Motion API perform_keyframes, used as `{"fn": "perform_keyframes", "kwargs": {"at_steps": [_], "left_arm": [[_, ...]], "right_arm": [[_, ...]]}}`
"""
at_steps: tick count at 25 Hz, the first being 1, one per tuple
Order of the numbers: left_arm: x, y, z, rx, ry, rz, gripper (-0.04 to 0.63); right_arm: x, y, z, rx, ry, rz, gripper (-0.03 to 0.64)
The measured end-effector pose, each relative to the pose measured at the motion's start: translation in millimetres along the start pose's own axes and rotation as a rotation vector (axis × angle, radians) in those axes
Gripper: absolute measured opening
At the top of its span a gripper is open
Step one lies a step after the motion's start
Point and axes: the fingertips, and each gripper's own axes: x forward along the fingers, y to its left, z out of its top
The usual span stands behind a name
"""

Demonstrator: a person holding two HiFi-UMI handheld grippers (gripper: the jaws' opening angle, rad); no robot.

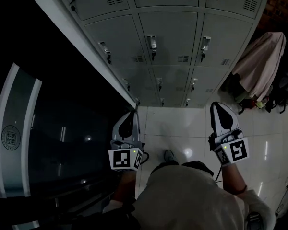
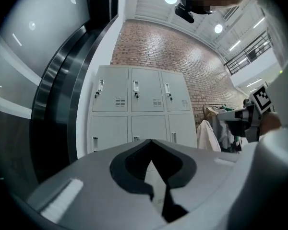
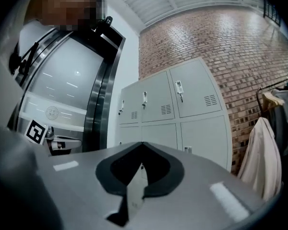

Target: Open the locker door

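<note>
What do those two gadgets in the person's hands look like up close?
The left tongs and right tongs have pale grey shells tapering to a point, with dark inner pads. Each carries a cube of black-and-white square markers and a small green light. The person wears a light-coloured top and a dark band on the right wrist.

Lockers [image 1: 163,37] set ahead, backed against brick wall [image 2: 182,56]. Glass panel [image 1: 48,128] run along left, met at lockers' left end. Hanging garment [image 1: 260,56] placed right of lockers, just beside them. Left gripper [image 1: 132,115] held over floor [image 1: 182,123] near lockers' left corner; right gripper [image 1: 218,107] held to its right, well apart, both short of lockers
</note>
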Motion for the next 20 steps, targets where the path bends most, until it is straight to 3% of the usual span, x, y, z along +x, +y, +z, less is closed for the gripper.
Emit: {"fn": "perform_keyframes", "kwargs": {"at_steps": [5,8,11,15,20], "left_arm": [[35,11,-28,-0.023,0.014,0.016,0.067],[54,6,-34,-0.014,0.003,0.011,0.067],[61,7,-45,-0.003,0.006,0.054,0.067],[70,10,-86,-0.014,0.065,0.070,0.067],[76,19,-128,-0.049,0.101,0.110,0.067]], "right_arm": [[27,-18,-58,-0.044,0.182,0.030,0.002],[45,-29,-74,-0.042,0.174,0.043,0.002],[59,-36,-101,0.002,0.227,0.064,0.002],[75,-33,-118,0.048,0.259,0.110,0.002],[93,-36,-155,0.009,0.287,0.162,0.002]]}}
